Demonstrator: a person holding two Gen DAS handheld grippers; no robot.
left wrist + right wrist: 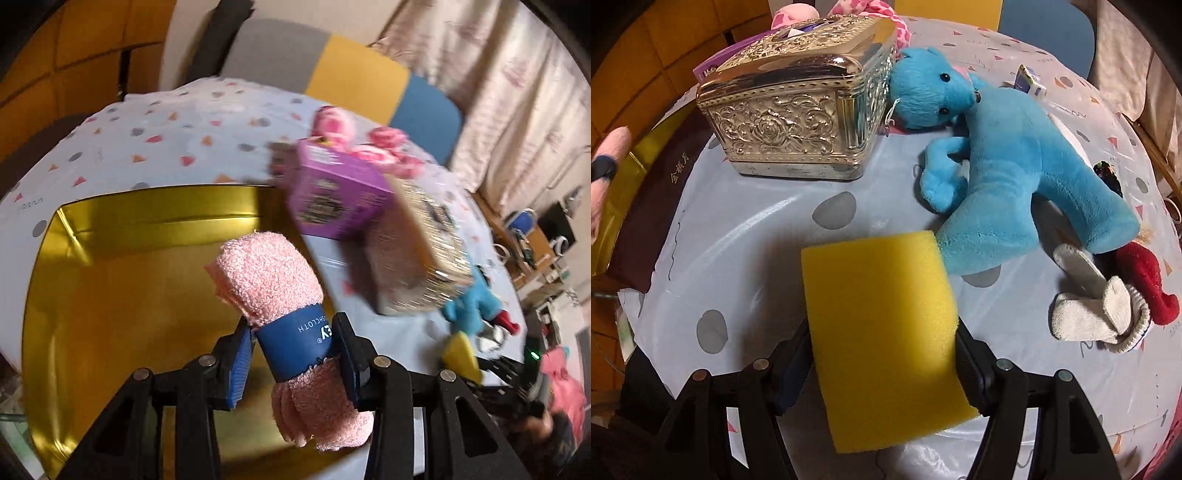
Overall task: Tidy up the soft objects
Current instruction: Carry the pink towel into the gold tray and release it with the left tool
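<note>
- the left claw (pixel 295 354) is squeezing a rolled pink cloth (pixel 273 288) by its blue band.
- the cloth's long way points up and away from the claw, right over the gold tin (pixel 110 295), so it looks ready to drop in.
- the right claw (pixel 882 365) is pinching a yellow sponge (pixel 882 317) low over the tabletop (pixel 746 236).
- the blue bear (pixel 1008 166) lies far right of the sponge.

Right wrist view: sponge (pixel 882 332) nearest, on the tabletop (pixel 757 236). Plush toy (pixel 1008 173) just beyond it to the right, its head against the metal box (pixel 798 114), which stands far left. Socks (pixel 1108 306) lie right of the toy's legs. Open tin (pixel 122 280) at the tabletop's left edge; rolled washcloth (pixel 273 306) above it.
</note>
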